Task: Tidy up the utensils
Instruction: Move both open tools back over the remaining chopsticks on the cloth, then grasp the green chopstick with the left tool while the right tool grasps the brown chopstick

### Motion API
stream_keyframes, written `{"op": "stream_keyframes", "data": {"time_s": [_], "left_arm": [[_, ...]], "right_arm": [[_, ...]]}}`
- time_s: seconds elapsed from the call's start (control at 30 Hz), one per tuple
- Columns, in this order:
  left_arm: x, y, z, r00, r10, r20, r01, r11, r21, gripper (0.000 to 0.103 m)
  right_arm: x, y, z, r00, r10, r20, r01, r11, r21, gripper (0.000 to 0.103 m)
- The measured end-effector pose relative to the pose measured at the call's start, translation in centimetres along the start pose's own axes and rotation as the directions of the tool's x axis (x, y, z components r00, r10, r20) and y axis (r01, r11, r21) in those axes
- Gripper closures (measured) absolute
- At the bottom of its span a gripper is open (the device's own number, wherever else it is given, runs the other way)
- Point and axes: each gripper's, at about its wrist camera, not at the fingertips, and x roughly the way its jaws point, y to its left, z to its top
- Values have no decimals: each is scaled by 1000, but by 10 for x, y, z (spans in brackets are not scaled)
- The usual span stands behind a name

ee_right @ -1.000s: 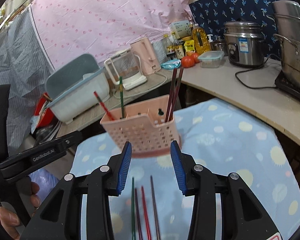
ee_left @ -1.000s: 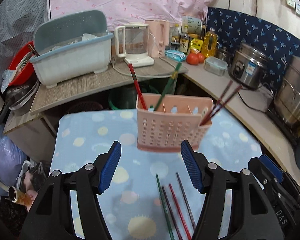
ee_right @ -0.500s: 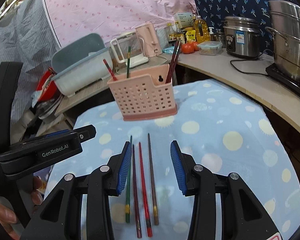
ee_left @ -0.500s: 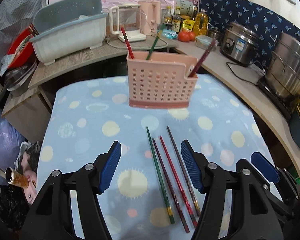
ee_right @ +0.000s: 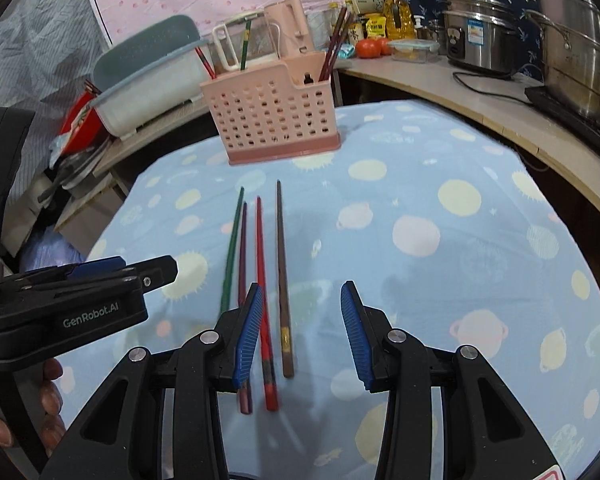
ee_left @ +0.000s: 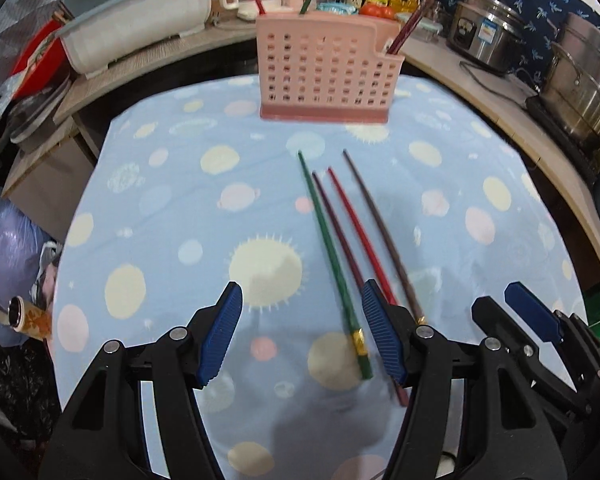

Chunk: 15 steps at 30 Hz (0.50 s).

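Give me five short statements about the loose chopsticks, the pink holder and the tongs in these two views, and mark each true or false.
1. Four chopsticks lie side by side on the blue dotted cloth. True.
2. The green chopstick lies at the right end of the row. False: it is the leftmost; the brown chopstick is the rightmost.
3. The pink perforated plastic holder stands empty. False: a red, a green and two dark chopsticks stick up out of it.
4. The left tongs are open and hold nothing. True.
5. The right tongs grip the red chopstick. False: they are open, the chopstick lies on the cloth.
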Motion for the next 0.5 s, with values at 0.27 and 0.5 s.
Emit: {"op": "stream_keyframes", "data": {"time_s": [0.27, 0.5], "left_arm": [[23, 7, -28, 996, -21, -82, 19, 1000, -24, 44], [31, 3, -37, 994, -37, -107, 34, 999, -21, 44]], "right_arm": [[22, 1, -21, 997, -3, -73, 2, 1000, -20, 67], [37, 6, -28, 994, -9, -109, 4, 999, -47, 81]]}}
